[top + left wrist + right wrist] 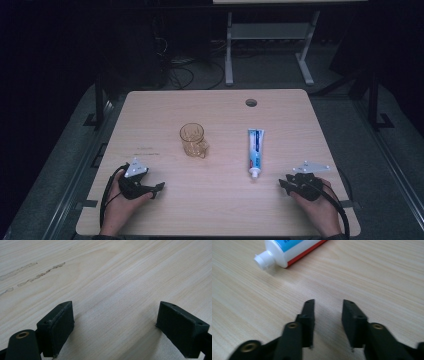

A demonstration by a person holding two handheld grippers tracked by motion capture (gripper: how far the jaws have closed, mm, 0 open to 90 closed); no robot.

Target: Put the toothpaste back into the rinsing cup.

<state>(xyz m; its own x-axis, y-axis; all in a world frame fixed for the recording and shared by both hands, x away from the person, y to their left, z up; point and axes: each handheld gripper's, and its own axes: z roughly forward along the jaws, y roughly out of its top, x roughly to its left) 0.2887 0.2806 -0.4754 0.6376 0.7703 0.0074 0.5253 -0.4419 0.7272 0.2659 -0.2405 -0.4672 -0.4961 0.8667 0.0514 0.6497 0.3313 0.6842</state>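
Right gripper (328, 306): jaws parted by a narrow gap with nothing between them, only bare wood grain; released, resting low over the table (215, 210) near its front right corner, in the person's right hand (320, 207). Just ahead of the jaw tips, apart from them, lies the toothpaste tube (287, 251) — flat on the wood, white cap end toward the gripper, white body with a blue panel and a red stripe along one edge. There is printing on the blue panel, but it is too small and cut off to read; no brand can be made out. In the high view the tube (255, 151) lies lengthwise, cap toward the person, right of centre. Left gripper (115, 315): jaws set wide apart, empty, held close above the table surface near the front left, in the left hand (122, 200). Faint smeared marks (40, 275) show on the wood beyond its jaws. Farther out, a clear amber glass mug (193, 140) stands upright at mid-table, left of the tube and well apart from both grippers. A round cable hole (251, 102) sits near the far edge.
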